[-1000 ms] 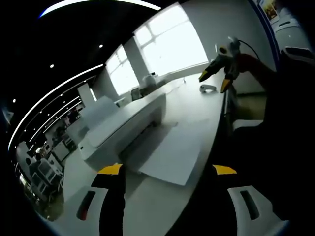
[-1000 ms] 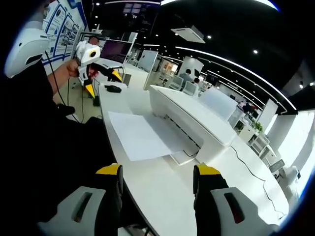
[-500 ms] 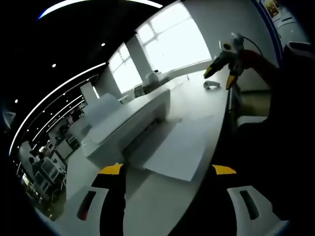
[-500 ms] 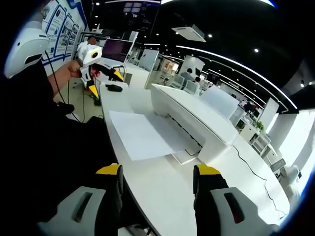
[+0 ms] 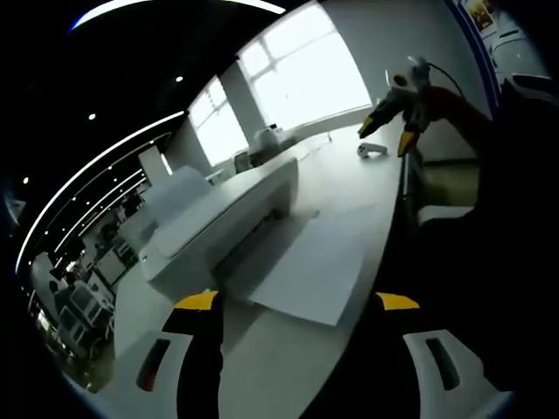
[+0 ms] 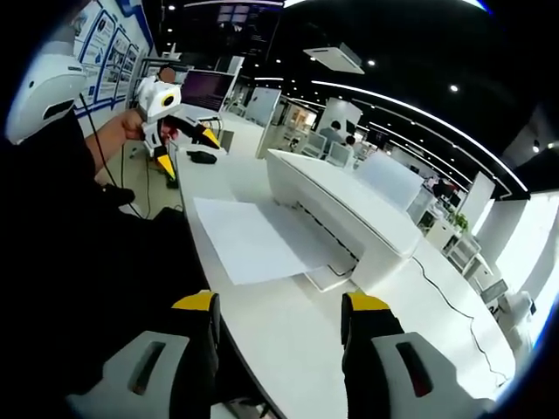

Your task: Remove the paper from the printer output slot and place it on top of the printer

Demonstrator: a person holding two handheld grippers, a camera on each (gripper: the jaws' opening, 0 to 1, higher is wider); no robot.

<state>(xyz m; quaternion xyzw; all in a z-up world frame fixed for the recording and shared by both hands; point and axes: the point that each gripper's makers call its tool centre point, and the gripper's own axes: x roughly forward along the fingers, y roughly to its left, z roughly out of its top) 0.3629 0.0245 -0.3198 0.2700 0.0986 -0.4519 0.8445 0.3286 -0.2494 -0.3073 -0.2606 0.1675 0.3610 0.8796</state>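
Daylight floods through the big windows in the left gripper view and blows them out to white, leaving the rest dim and faintly soft. The right gripper view is sharper, lit by ceiling strip lights and spotlights. Fisheye bending curves the worktop edges in both.

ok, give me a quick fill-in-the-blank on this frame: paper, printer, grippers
1. The paper lies flat, sticking out of the ____.
2. The colour of the paper is ____.
3. The jaws of the right gripper stand ____, with nothing between them.
4. The tips of the left gripper are coloured ____.

Missing words: printer; white; open; yellow
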